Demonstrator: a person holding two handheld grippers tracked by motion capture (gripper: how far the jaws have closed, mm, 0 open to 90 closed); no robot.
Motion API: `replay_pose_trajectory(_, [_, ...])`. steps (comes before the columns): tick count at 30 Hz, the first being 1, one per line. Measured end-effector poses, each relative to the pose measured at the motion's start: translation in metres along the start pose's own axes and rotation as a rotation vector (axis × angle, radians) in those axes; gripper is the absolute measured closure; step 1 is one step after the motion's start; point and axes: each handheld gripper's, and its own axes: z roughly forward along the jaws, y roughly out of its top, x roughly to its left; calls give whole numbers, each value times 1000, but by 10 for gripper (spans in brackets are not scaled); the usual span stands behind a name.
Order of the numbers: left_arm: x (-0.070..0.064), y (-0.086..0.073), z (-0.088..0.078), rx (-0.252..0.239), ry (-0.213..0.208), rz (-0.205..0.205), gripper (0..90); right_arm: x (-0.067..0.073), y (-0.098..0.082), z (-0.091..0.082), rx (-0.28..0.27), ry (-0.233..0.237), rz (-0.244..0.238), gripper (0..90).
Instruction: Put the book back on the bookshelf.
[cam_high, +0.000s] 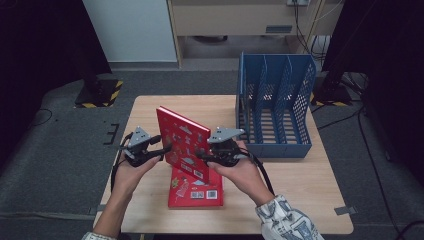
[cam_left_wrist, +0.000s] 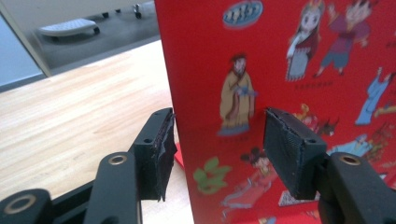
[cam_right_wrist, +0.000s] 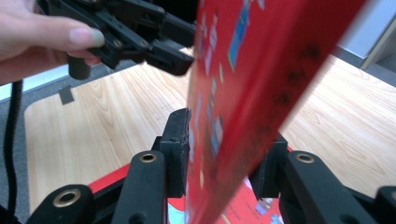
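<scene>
A red picture book (cam_high: 182, 142) stands tilted on edge over the table, between my two grippers. My right gripper (cam_high: 202, 152) is shut on its right side. In the right gripper view the book (cam_right_wrist: 261, 70) runs up between the jaws of the right gripper (cam_right_wrist: 224, 158), the left pad against its cover and the right pad hidden behind it. My left gripper (cam_high: 165, 150) is at the book's left edge. In the left gripper view that edge (cam_left_wrist: 175, 93) sits between the jaws of the left gripper (cam_left_wrist: 217, 149), which stand open with a gap to the cover. A second red book (cam_high: 195, 192) lies flat underneath.
A blue mesh file rack (cam_high: 275, 100) with upright dividers stands on the wooden table (cam_high: 300, 175) at the right rear. Bare tabletop lies left and right of the books. The floor around is dark, and a black stand with a striped base (cam_high: 100, 92) is at the left rear.
</scene>
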Motion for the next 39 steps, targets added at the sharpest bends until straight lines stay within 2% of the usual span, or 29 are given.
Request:
replay_pose_trajectory(3, [0, -3, 0, -1, -8, -12, 431, 3, 1, 2, -10, 6, -13, 698])
replay_pose_trajectory(16, [1, -8, -4, 4, -12, -22, 421, 9, 7, 6, -11, 25, -21, 674])
replay_pose_trajectory(24, [-5, -23, 0, 17, -14, -48, 381, 10, 9, 7, -13, 33, -10, 644])
replay_pose_trajectory(27, [-9, -30, 2, 15, -18, -67, 374, 10, 9, 7, -15, 37, -9, 643])
replay_pose_trajectory(32, [-16, -43, 6, 34, -27, -71, 366, 12, 11, 8, -26, 40, -11, 624])
replay_pose_trajectory(39, [-30, -47, 11, 55, -55, -49, 361, 13, 16, 10, -37, 30, -10, 589])
